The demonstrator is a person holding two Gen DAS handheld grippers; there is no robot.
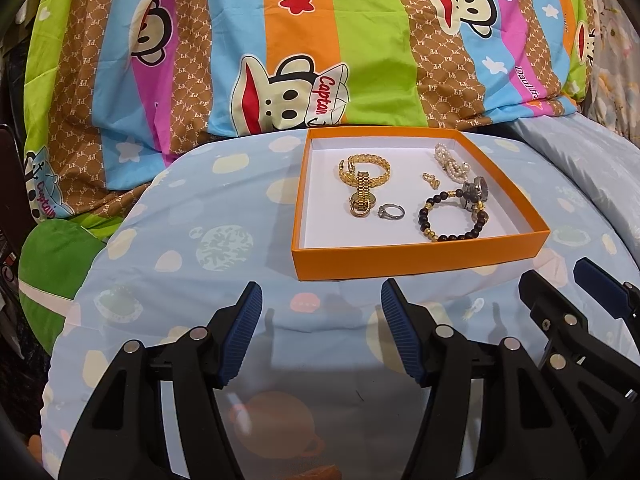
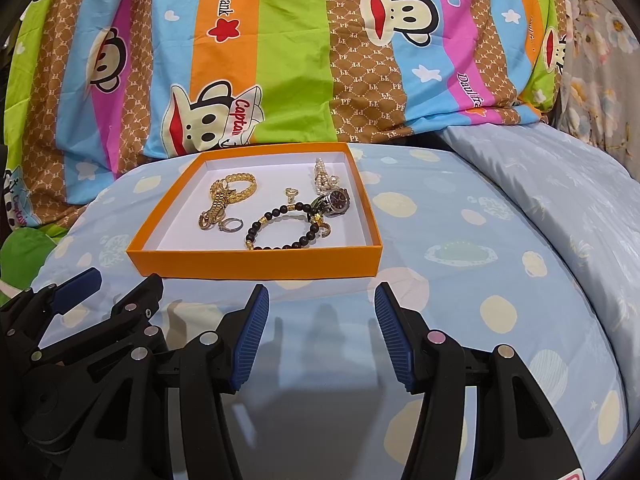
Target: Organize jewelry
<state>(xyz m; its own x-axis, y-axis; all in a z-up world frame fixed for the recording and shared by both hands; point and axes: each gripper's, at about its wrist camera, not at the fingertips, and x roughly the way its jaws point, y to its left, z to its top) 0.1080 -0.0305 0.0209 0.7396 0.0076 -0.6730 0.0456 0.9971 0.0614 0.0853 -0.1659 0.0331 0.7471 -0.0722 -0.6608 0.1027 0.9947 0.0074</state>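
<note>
An open orange box (image 1: 416, 258) is sitting right of centre, holding a gold bracelet (image 1: 366, 170), silver ring (image 1: 392, 212), black bead bracelet (image 1: 454, 220), watch (image 1: 476, 192) and pearls (image 1: 450, 162).

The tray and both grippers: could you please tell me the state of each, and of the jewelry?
Orange tray: open, no lid, on the bed.
Gold bracelet: inside tray, lying flat.
Beaded bracelet: inside tray, closed loop.
Silver ring: inside tray, loose.
Left gripper: open, empty.
Right gripper: open, empty.

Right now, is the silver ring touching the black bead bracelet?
Apart. The left wrist view shows white box floor between the silver ring and the black bead bracelet.
</note>
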